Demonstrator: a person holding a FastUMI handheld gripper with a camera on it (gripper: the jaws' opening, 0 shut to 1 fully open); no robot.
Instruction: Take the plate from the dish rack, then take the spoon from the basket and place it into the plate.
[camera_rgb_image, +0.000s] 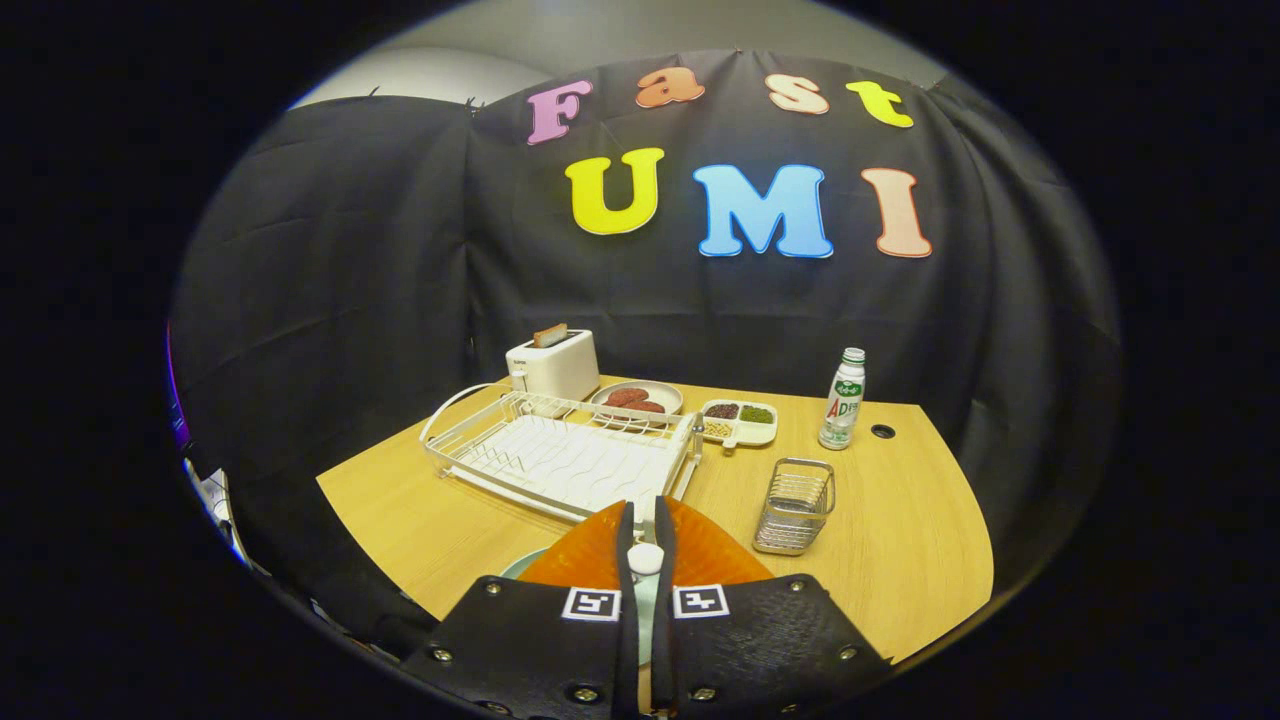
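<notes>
Two fingers of the gripper stand nearly together with only a narrow slit between them, and a spoon is pinched there: its pale rounded end shows in the slit, and a pale strip of it runs down between the finger bases. How much of the spoon lies below is hidden by the gripper's body. Under the fingers a pale green plate rests on the wooden table; only a small arc of its rim peeks out beside the left finger, the rest covered by the gripper. Whether the spoon touches the plate cannot be told.

Just beyond the fingertips sits the white dish rack, its wire slots bare. To its right, near the fingers, stands a small wire basket, and whatever is in it is hard to make out through the mesh. Farther back are a white toaster with a slice sticking up, a round dish holding dark reddish pieces, partly masked by the rack's rail, a divided tray with small portions, and a capped bottle standing upright.
</notes>
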